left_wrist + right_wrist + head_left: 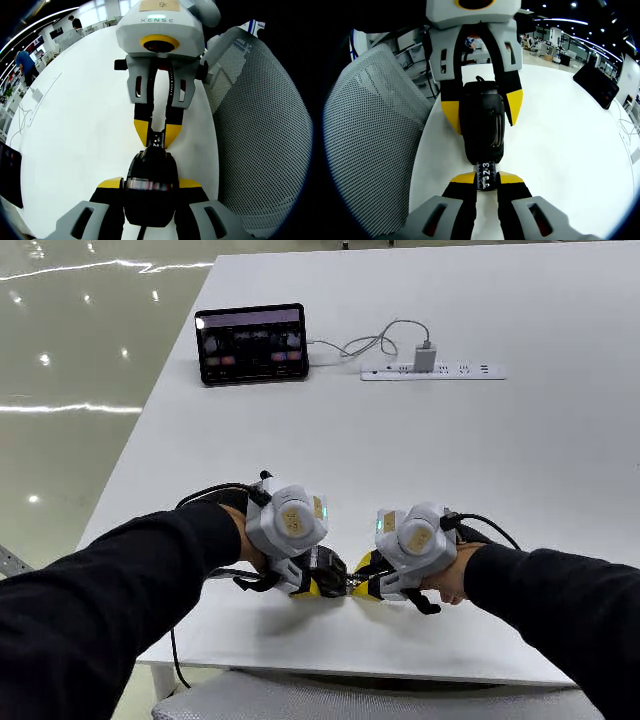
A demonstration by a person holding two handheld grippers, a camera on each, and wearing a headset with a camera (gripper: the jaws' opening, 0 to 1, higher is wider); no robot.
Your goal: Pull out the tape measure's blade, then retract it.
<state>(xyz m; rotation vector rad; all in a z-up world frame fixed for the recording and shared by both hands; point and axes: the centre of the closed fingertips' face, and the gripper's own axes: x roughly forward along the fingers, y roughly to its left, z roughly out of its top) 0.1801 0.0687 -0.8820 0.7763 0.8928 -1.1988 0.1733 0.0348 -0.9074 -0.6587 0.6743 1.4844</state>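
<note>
My left jaws squeeze the tape measure (150, 192); my right jaws pinch its blade (485, 178). If that pinch slips, the blade could snap back.

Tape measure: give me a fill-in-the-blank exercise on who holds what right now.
The left hand-held gripper is shut on the tape measure's black ____. The right hand-held gripper pinches the ____ printed with 2 and 3. In the head view, the tablet sits ____ of the power strip.
Missing: case; blade; left.
</note>
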